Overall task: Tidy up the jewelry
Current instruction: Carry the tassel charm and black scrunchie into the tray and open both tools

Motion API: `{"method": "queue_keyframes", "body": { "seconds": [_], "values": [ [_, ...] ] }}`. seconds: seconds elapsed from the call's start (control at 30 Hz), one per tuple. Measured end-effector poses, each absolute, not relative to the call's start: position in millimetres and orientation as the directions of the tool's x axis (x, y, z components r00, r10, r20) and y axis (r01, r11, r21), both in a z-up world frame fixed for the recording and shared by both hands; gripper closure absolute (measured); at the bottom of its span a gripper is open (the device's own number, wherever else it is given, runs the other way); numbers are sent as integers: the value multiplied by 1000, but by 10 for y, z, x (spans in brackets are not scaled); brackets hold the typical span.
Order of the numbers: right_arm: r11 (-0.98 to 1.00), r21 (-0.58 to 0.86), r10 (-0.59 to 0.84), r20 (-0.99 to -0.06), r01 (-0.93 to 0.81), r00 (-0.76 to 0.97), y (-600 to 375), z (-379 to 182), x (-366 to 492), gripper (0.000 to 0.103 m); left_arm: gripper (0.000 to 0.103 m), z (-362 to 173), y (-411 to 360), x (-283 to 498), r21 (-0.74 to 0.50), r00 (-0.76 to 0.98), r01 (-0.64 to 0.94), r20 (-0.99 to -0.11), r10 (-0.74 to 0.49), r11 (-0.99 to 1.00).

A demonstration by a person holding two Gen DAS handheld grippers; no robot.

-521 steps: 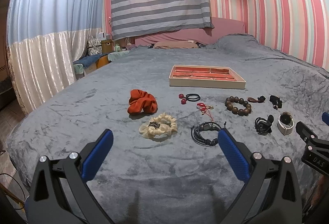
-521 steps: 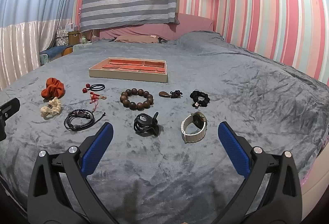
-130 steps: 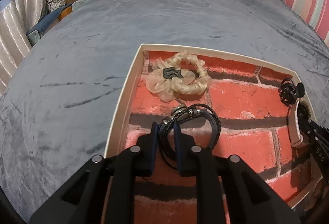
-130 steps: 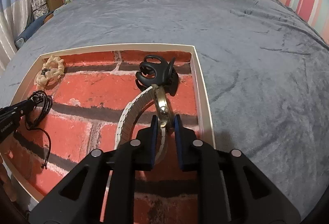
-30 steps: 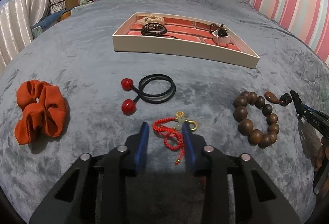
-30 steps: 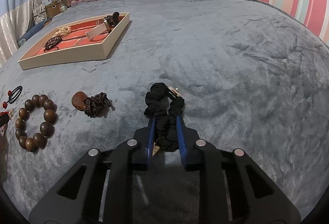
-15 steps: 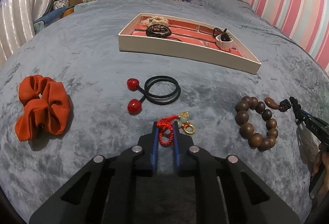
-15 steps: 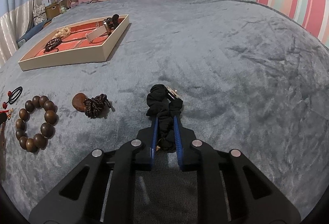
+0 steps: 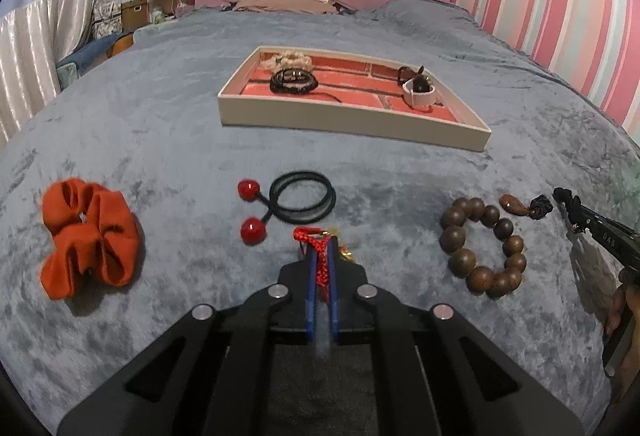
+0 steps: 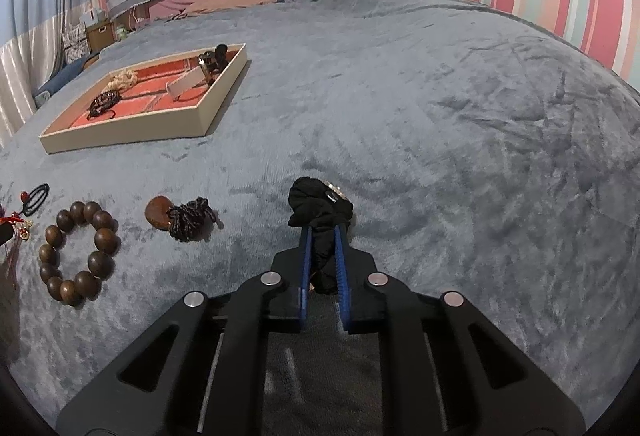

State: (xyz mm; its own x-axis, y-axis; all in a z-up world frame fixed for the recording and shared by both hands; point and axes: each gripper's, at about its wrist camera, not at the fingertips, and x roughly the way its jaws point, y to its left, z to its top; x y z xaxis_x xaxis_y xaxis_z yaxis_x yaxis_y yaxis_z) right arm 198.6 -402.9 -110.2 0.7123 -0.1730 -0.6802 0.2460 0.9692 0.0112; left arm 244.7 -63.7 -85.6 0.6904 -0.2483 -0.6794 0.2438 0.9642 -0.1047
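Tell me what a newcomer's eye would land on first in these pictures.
Probably the left gripper, low in the middle of its view, shut on a red cord charm, and the right gripper shut on a black scrunchie. Next, the orange scrunchie bright on the grey blanket at left, and the tray beyond, already holding several pieces.

left gripper [image 9: 321, 260]: I see black angular linkage arms, round silver screws at the joints, thin blue pads on both fingers [image 9: 310, 276].
right gripper [image 10: 322, 248]: same black frame, silver screws, blue pads; from the left camera its arm carries white lettering, too small to read.
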Motion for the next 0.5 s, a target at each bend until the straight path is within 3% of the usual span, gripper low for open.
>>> {"method": "queue_keyframes", "body": {
  "seconds": [0.5],
  "values": [
    [981,19,-141,-605,191,783,-3676,-492,2444,92,98,2,-636,3039,-69,780,287,-562,-276,955]
  ]
}}
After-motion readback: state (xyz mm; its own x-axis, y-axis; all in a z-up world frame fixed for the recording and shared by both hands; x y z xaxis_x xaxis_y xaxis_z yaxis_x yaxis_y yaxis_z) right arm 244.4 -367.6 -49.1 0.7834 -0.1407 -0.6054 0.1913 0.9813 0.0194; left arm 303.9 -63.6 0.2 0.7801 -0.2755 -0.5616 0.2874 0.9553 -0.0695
